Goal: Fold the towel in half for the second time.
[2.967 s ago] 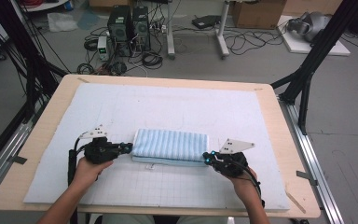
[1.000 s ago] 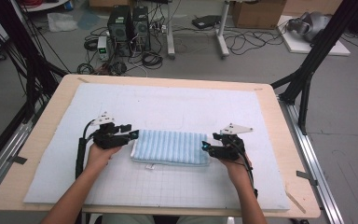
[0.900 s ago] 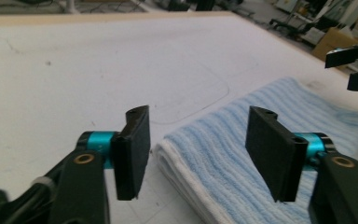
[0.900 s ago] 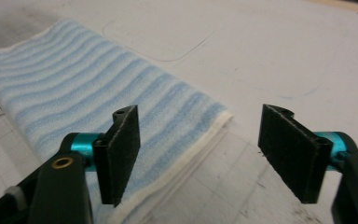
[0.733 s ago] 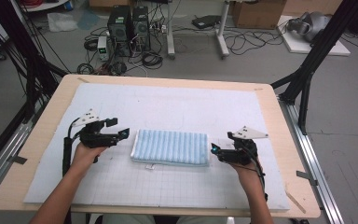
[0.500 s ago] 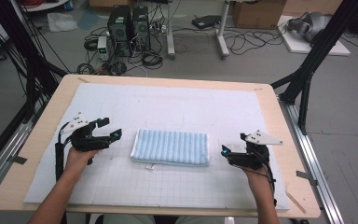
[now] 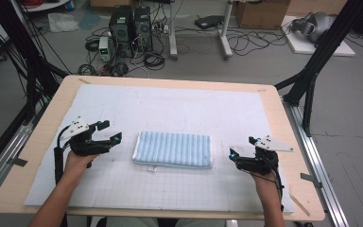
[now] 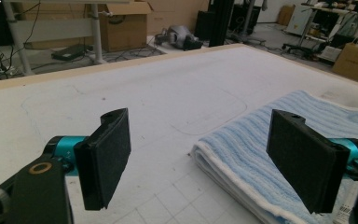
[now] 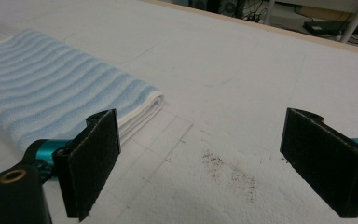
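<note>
A folded blue-and-white striped towel [image 7: 173, 149] lies flat on the white gridded mat [image 7: 170, 118] in the middle of the table. My left gripper [image 7: 112, 131] hovers a short way left of the towel, jaws wide open and empty. In the left gripper view the towel [image 8: 279, 135] lies ahead to the right, behind the right jaw. My right gripper [image 7: 242, 148] sits off the towel's right end, also open with nothing held. In the right gripper view the towel [image 9: 51, 93] lies at the left, its folded edge just past the left jaw.
The wooden table edge [image 7: 9, 184] frames the mat. A patch of dark specks [image 9: 228, 170] marks the mat between the right gripper's jaws. A small white label [image 7: 150, 168] pokes out at the towel's near edge. Computers, cables and boxes lie on the floor beyond.
Both grippers stood at the towel's two ends, then drew outward, left going left and right going right. The towel now lies free and folded between them.
</note>
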`<move>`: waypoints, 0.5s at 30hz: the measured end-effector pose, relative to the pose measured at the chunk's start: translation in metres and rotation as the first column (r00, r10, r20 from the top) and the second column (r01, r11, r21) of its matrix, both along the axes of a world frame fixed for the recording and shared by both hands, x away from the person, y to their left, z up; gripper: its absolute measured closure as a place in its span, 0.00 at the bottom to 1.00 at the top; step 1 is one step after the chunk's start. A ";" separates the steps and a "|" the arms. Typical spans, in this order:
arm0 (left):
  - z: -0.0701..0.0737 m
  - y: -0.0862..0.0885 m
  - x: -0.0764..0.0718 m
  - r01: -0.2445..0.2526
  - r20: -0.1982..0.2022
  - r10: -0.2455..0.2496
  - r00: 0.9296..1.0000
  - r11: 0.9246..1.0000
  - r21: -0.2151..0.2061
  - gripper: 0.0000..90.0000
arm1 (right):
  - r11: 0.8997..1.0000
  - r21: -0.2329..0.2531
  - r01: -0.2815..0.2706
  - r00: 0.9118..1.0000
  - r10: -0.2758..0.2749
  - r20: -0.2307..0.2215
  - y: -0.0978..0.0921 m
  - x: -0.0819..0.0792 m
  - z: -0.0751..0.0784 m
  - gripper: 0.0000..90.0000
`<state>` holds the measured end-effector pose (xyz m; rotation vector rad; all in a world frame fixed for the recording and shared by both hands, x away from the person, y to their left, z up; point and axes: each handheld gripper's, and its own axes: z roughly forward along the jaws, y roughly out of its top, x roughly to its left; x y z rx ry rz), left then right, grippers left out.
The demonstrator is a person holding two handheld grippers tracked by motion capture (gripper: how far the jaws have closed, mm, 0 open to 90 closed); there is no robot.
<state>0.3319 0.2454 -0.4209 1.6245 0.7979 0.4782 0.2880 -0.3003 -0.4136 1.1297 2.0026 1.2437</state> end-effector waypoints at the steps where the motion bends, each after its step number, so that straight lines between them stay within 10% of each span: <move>1: 0.000 0.001 0.000 -0.008 -0.002 0.008 1.000 1.000 0.000 0.24 | 1.000 0.000 0.001 1.000 -0.001 0.002 0.000 0.000 0.000 0.12; 15: -0.001 0.005 -0.003 -0.026 -0.009 0.026 1.000 1.000 -0.008 0.25 | 1.000 -0.004 -0.012 1.000 0.012 -0.004 0.007 0.002 0.001 0.12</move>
